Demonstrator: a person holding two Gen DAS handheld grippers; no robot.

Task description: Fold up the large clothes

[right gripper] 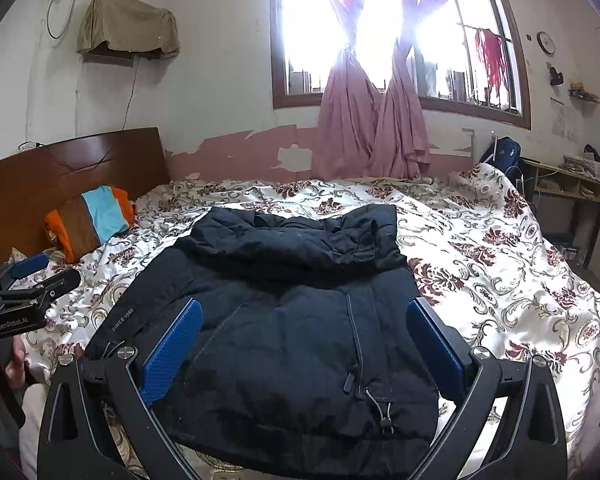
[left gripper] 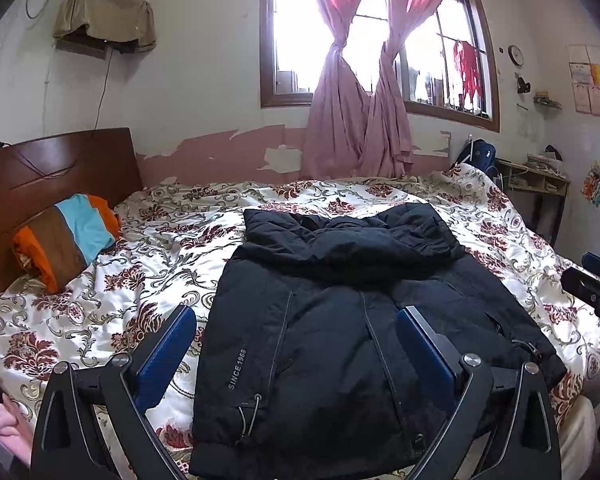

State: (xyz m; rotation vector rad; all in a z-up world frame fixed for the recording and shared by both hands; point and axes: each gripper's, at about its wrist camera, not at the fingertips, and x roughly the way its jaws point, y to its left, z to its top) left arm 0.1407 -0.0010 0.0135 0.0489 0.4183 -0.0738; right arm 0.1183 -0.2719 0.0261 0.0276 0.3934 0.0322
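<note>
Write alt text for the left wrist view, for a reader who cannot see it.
A black padded jacket lies folded into a compact shape on a floral bedspread, seen between the open blue-padded fingers of the left gripper, which hovers above its near edge. A striped pillow leans on the wooden headboard; pink curtains hang at the window behind.

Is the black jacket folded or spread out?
Folded: the jacket lies as a compact block, no sleeves sticking out, hood laid flat on top.

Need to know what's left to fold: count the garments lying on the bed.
1. A black hooded jacket lies flat in the middle of the floral bedspread, hood toward the window. The striped item by the headboard looks like a pillow. Anything under the jacket would be hidden.
</note>
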